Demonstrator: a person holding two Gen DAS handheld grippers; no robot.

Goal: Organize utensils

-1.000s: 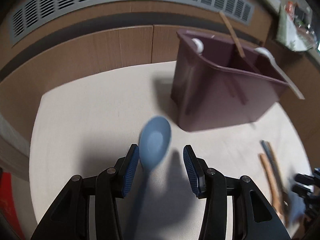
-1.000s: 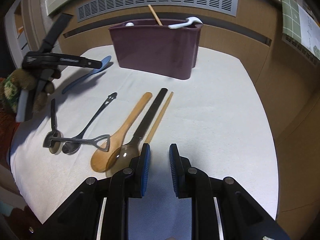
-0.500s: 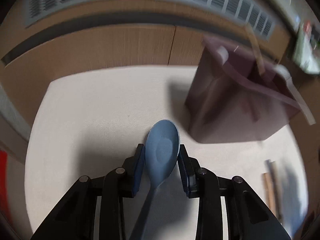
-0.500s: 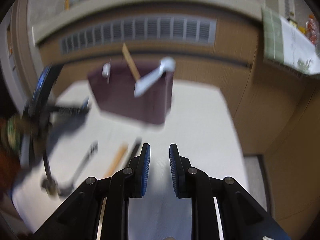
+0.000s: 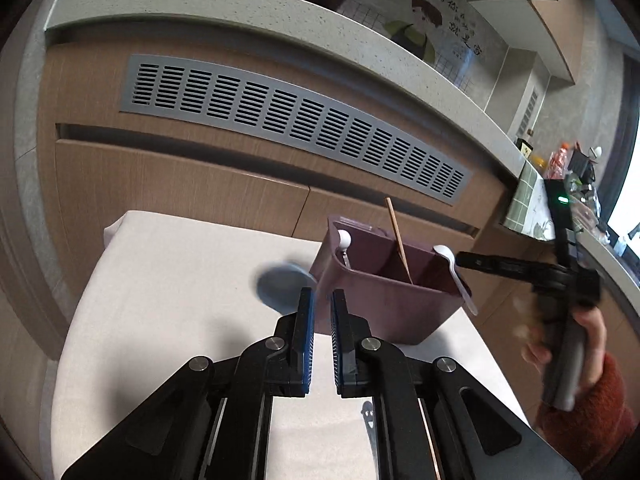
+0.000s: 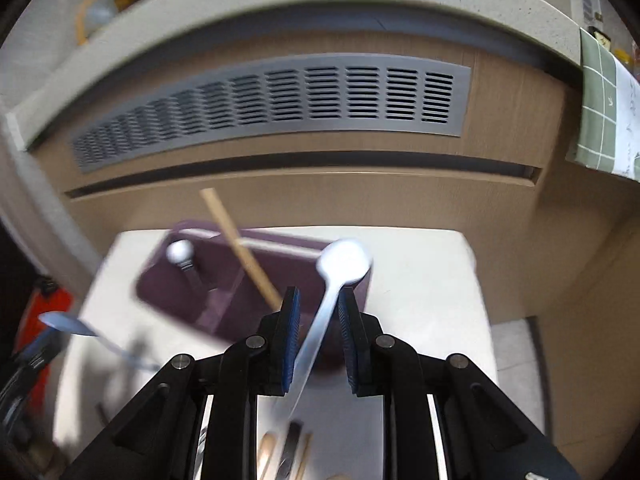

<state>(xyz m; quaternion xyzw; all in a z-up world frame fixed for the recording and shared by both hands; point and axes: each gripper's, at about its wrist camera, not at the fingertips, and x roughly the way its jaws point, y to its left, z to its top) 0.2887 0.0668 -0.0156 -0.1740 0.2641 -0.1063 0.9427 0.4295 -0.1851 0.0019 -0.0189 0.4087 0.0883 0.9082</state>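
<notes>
Item: white spoon, plastic by the look of it, standing in the right end of the bin with its bowl up and its handle leaning out over the rim. Expect it to be light, stiff and smooth, so it can pivot or slip in a shallow pinch. Take it on the flat of the handle, below the bowl, pads square to the broad faces. Your right gripper is placed that way: the fingers stand apart with the handle running between them, not clamped. Item: blue spoon, same sort, light and rigid. Its blurred bowl shows just past the tip of your left gripper, beside the bin's left wall and over the table. Those fingers are drawn nearly together, but no handle shows in the slit, so you cannot tell whether they grip it. Item: bin, stiff-walled and probably light enough to slide if you nudge it. Also in it are a chopstick, leaning, and a white-knobbed utensil at the left end. More utensils lie on the table under your right gripper.
</notes>
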